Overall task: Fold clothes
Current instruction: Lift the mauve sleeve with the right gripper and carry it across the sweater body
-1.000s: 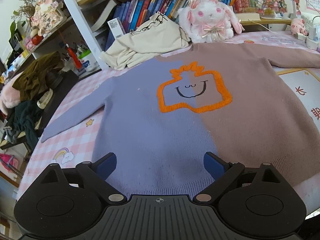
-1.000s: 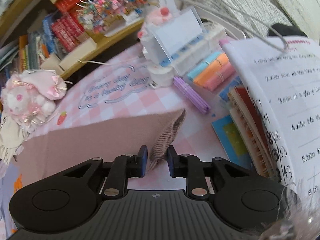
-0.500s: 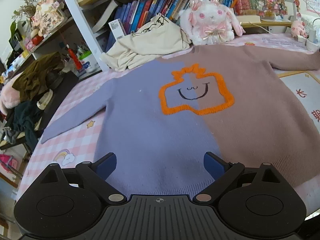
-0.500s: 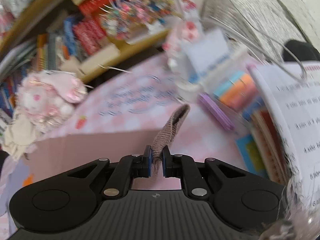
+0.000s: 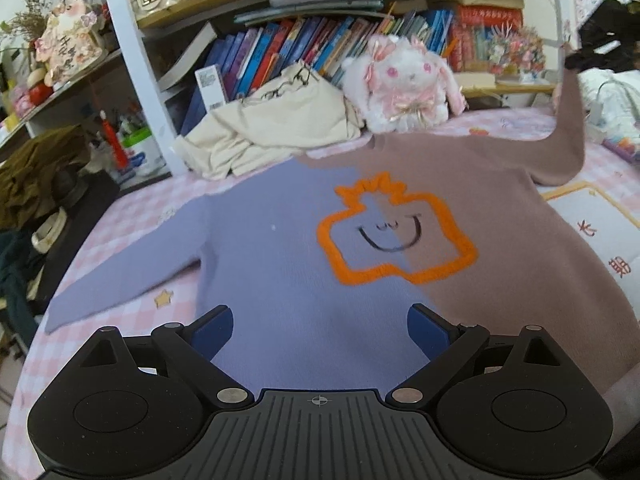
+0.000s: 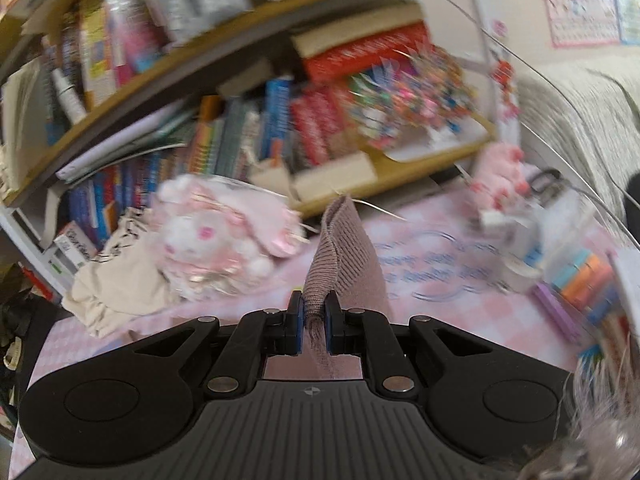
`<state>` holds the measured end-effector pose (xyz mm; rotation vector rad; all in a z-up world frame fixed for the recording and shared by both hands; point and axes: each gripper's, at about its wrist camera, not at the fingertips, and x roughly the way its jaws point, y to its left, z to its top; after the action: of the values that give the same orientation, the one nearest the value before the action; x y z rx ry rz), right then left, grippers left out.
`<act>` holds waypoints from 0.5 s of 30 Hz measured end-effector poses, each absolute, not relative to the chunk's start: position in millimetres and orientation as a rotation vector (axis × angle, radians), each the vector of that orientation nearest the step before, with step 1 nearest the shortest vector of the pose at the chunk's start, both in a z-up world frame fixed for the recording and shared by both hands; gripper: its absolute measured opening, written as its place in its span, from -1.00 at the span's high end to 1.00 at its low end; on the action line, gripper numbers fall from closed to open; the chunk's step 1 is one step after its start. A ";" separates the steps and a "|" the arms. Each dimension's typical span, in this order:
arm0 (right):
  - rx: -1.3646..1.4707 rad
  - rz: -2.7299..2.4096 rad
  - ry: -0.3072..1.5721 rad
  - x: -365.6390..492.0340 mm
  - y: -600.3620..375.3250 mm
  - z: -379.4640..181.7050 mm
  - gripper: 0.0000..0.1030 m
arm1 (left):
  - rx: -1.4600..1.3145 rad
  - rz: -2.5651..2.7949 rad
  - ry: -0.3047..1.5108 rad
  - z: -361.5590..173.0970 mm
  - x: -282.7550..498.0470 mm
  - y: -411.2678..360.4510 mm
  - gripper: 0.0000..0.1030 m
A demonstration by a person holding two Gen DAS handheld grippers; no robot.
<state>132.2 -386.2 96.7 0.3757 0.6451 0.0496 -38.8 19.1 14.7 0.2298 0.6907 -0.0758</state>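
A two-tone sweater, lilac on the left half and mauve-brown on the right with an orange outlined smiley, lies flat on the pink checked bedspread. My left gripper hovers open over its hem, nothing between the blue pads. The brown sleeve rises off the bed at the right. In the right wrist view my right gripper is shut on that sleeve's ribbed cuff, which stands up from between the pads. The lilac sleeve lies stretched out to the left.
A cream garment and a white plush rabbit sit at the sweater's collar, against a bookshelf. Stationery and coloured note pads crowd the bed's right side. Dark clothes pile up at the left edge.
My right gripper closed on the brown cuff and lifted it; the sleeve now stands up off the bed. The left gripper drew back a little, still open.
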 end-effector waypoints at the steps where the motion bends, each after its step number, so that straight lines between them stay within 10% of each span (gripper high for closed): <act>1: 0.363 0.055 0.638 134.3 -374.3 101.4 0.81 | 0.223 -0.087 0.688 15.5 -36.5 25.7 -0.87; 15: 0.275 0.124 0.613 154.3 -207.5 126.3 0.80 | 0.154 -0.175 0.672 16.1 -8.1 113.5 -0.87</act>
<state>154.3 -207.5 126.3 0.2750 0.6132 0.1244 -8.1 113.5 16.1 0.1541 0.6716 -0.1753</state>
